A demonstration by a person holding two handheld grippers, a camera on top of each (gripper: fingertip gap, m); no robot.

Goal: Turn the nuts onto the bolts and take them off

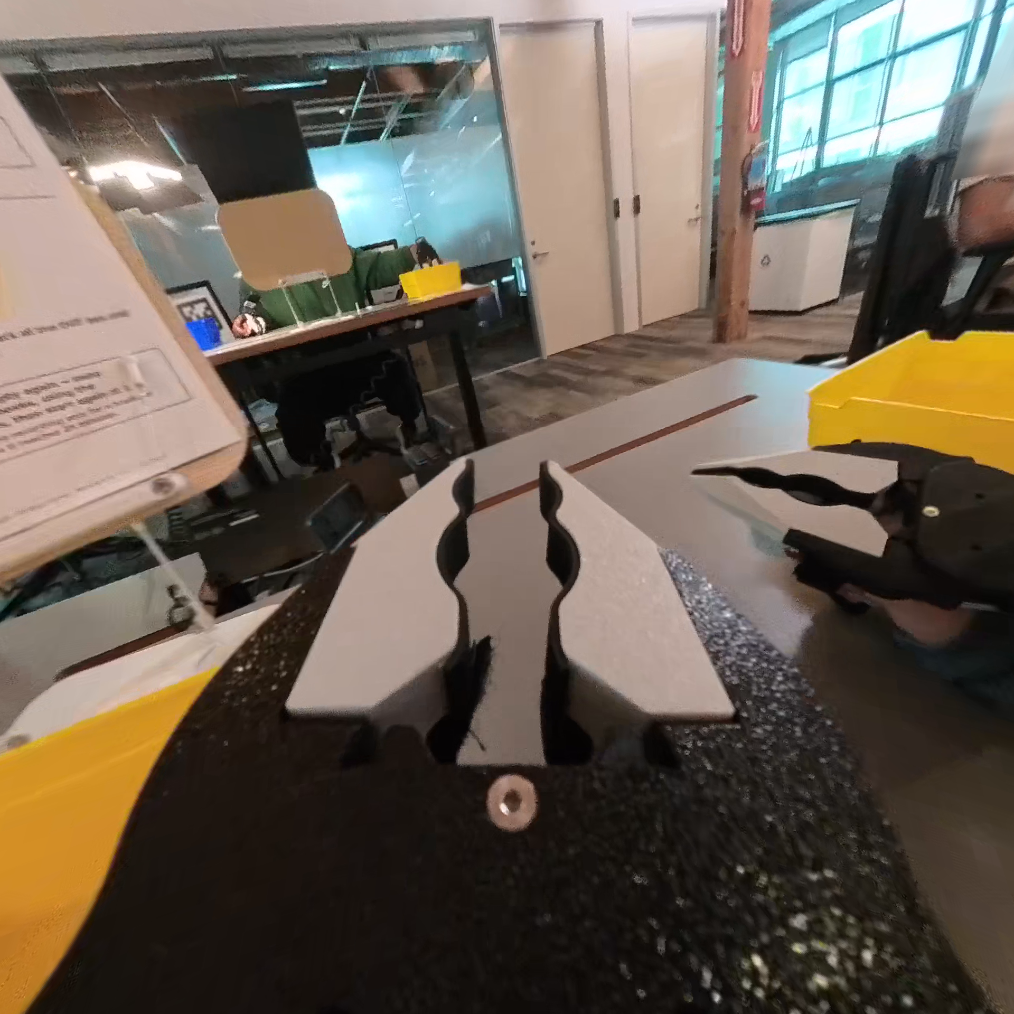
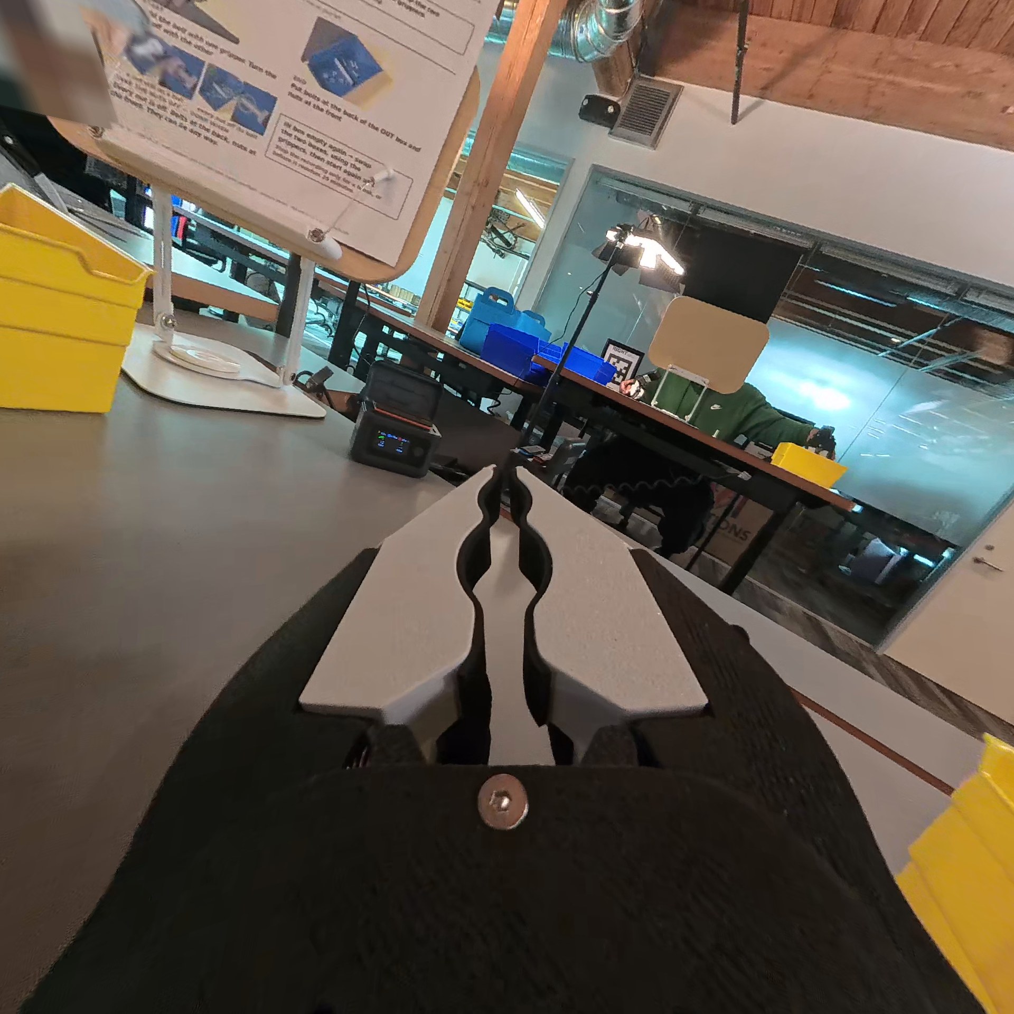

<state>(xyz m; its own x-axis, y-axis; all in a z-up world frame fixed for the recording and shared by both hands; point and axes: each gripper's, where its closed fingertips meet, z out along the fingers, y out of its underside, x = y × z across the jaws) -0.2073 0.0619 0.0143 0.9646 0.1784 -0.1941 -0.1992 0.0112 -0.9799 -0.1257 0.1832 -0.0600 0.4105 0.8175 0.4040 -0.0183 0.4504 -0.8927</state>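
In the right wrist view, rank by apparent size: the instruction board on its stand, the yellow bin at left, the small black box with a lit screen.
1. Instruction board, though cropped by the frame.
2. Yellow bin, also cropped and nearer, so its rank against the board is unsure.
3. Black box, clearly smallest.

The left tool has its two grey fingers parted with a clear gap between them, holding nothing. The right tool has its fingers drawn together, the tips meeting or nearly so, empty. It shows off to the left tool's right, lying on its side.
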